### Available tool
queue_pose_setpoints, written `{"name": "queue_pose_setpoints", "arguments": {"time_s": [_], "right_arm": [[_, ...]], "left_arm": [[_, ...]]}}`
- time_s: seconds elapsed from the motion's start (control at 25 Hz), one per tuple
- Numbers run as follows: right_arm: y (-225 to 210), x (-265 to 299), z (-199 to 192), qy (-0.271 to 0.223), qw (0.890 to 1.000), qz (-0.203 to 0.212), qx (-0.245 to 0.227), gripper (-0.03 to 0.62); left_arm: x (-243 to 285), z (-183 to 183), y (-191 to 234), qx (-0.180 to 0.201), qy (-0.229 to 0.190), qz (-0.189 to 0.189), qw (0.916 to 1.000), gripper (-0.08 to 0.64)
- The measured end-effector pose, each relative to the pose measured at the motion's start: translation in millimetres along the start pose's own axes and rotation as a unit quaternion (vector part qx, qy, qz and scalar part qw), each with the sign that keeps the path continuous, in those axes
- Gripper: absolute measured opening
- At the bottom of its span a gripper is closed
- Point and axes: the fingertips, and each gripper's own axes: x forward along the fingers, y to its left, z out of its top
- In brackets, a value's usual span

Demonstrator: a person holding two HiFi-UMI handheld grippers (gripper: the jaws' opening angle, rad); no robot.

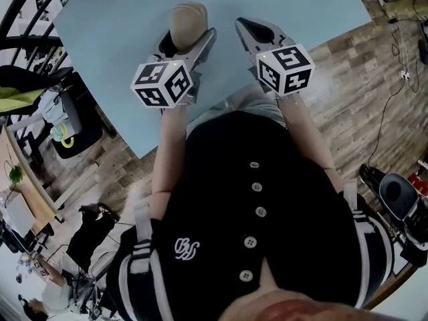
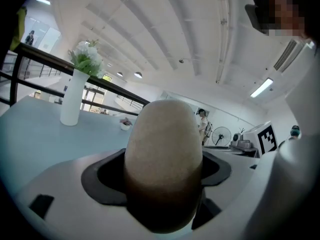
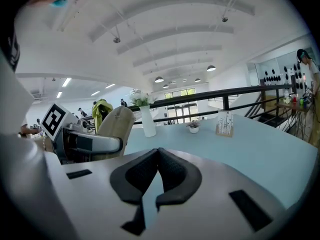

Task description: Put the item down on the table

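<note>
Beige egg-shaped item (image 1: 188,19) over counter (image 1: 114,25), upper centre of head view, clamped in left gripper (image 1: 190,40) jaws. Right gripper (image 3: 158,156) jaws together, empty. Risk: if released too high or tilted, rounded item probably topples and rolls away.

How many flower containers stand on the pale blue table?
2. A tall white vase of white flowers stands near the far edge of the pale blue table; a small white pot of flowers sits to its right in the right gripper view. Others may be hidden.
</note>
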Motion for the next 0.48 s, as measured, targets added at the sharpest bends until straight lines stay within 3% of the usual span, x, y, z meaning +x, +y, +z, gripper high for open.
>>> {"name": "queue_pose_setpoints", "arguments": {"time_s": [0.48], "right_arm": [[-41,31,15,0.025,0.998,0.052,-0.015,0.012]], "left_arm": [[37,17,24,0.046,0.031,0.062,0.9965,0.411]]}}
